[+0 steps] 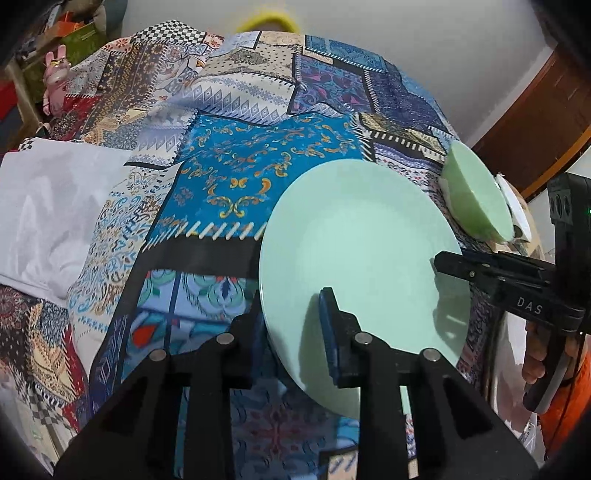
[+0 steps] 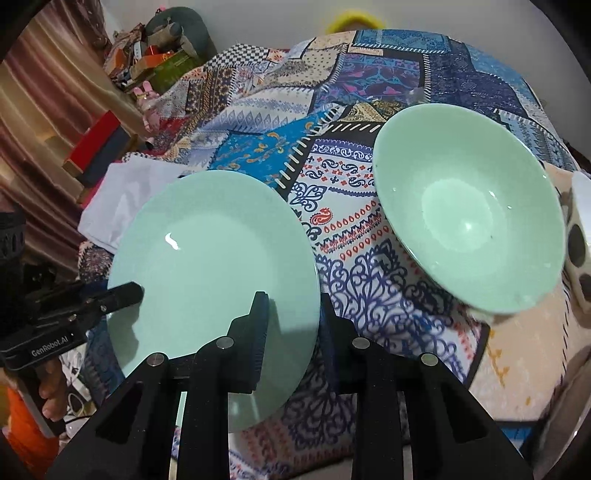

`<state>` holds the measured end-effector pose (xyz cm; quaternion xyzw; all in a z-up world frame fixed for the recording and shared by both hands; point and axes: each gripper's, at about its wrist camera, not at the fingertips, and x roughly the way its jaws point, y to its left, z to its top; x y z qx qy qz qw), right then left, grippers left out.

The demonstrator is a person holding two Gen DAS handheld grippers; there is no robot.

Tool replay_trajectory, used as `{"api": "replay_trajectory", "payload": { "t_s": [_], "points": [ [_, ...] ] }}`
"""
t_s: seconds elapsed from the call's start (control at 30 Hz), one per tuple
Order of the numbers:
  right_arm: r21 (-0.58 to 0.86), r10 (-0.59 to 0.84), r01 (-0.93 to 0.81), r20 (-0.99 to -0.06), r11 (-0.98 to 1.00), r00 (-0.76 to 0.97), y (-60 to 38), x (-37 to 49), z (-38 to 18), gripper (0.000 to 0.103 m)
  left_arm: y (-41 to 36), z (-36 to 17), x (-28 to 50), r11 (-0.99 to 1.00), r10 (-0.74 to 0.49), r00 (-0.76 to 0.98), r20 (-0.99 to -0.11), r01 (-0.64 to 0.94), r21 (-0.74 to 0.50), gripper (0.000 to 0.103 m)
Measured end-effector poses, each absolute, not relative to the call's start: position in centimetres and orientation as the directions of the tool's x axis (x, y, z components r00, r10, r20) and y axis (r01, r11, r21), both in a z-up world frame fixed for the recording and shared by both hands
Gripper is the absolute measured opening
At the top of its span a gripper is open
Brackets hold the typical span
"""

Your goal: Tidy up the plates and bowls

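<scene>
Mint-green glaze is noted on the two task items: a flat plate (image 2: 210, 266) and a deeper bowl (image 2: 469, 206). The near rim of the plate is hidden behind the black finger mounts in both views, and its underside cannot be inspected. In the left wrist view only the outer flank of the bowl (image 1: 476, 192) is seen, partly cut off by a white object behind it that cannot be identified. A white vessel with dark spots (image 2: 578, 236) is cropped by the right edge of the right wrist view. A blurred yellow shape (image 1: 267, 20) beyond the far edge cannot be made out.

The surface is covered by a patchwork cloth (image 1: 258, 147) of blue, navy and cream panels, with a white sheet (image 1: 55, 206) lying on it at the left. Boxes and clutter (image 2: 155, 62) are stacked by a curtain, and a brown wooden door (image 1: 535, 122) is seen at the right.

The left gripper (image 1: 291, 325) is closed down on the plate's near-left rim, one pad above and one below. The right gripper (image 2: 291, 325) is likewise clamped on the opposite rim, the edge being pinched between its blue pads. The plate is thus held by both grippers, tilted, over the cloth and left of the bowl, apart from it. Whether the plate's lower edge touches the cloth cannot be told.
</scene>
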<state>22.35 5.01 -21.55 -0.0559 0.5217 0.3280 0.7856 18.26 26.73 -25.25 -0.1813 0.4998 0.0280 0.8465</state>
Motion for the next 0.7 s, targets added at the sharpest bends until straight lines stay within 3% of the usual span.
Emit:
{"api": "replay_trajectory", "payload": {
  "t_s": [0.7],
  "points": [
    [0.252, 0.506, -0.568, -0.789, 0.784, 0.349, -0.5, 17.3, -15.4, 0.024, 21.6, -18.1, 12.7, 0.947, -0.104, 0.575, -0.811, -0.193, -0.258, 0.027]
  ]
}}
